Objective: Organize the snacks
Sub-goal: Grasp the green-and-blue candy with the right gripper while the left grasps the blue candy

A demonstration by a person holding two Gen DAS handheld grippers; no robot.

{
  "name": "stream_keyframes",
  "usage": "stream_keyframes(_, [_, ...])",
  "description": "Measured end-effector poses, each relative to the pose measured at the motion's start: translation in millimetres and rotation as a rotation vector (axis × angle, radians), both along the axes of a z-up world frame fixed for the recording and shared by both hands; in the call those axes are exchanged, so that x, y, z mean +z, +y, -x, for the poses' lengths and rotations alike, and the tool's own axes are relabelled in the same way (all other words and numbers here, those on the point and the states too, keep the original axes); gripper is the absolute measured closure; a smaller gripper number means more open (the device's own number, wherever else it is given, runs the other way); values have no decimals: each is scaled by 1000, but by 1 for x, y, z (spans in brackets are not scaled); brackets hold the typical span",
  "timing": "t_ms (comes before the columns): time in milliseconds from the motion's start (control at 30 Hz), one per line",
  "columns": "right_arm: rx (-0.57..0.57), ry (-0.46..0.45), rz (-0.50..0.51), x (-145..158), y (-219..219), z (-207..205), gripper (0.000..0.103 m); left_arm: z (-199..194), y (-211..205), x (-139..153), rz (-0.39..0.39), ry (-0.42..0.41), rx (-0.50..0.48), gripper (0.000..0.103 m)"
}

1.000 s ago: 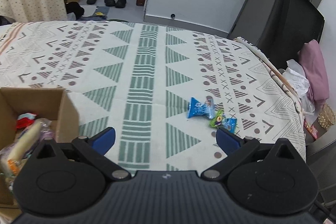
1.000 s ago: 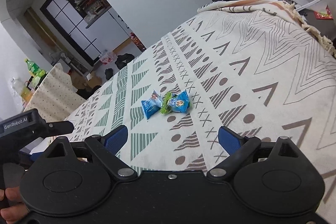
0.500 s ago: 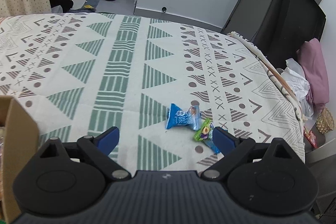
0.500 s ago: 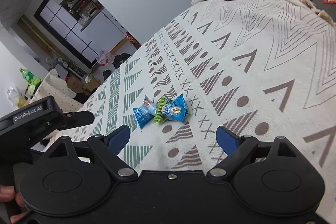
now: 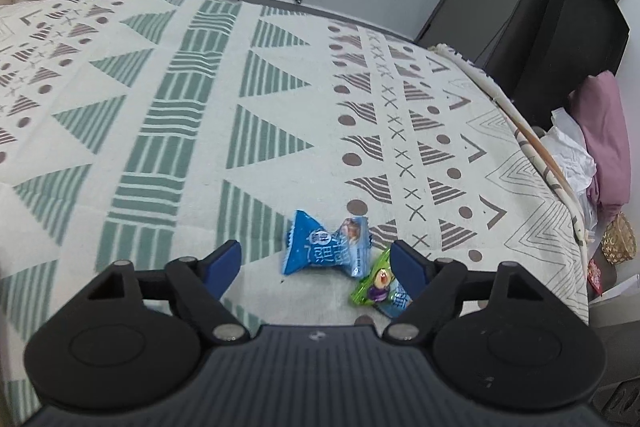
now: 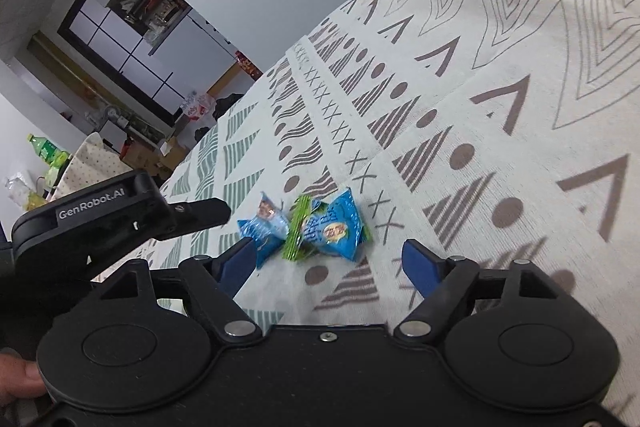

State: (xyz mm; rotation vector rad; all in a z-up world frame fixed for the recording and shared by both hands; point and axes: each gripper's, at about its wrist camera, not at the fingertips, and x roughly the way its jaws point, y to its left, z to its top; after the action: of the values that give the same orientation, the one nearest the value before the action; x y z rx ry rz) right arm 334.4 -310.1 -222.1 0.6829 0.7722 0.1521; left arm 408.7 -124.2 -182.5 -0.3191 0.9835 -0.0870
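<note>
Both grippers had come down toward the snack cluster on the patterned cloth, jaws narrowing but still released, nothing pinched. The left gripper [image 5: 316, 259] framed the blue candy packet [image 5: 326, 247]; the right gripper [image 6: 334, 261] framed the second blue packet [image 6: 332, 227], just right of the green wrapper [image 6: 298, 227]. Best to take one packet each, avoiding the green. The left gripper's finger hid part of it.

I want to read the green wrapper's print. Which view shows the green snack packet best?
The left wrist view: the green snack packet lies flat there, its cartoon print facing the camera, though a finger covers one edge. The right wrist view shows it edge-on, squeezed between two blue packets.
</note>
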Motion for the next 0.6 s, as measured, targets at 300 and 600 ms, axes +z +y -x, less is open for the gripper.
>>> stream_keyframes(300, [13,-19,19,-6,5,-10,24,-26,-12,-31,23,72,-10,46])
stream_keyframes(600, [29,-36,48,-7,12,-17,24,-25,-7,-30,-6,62,14,72])
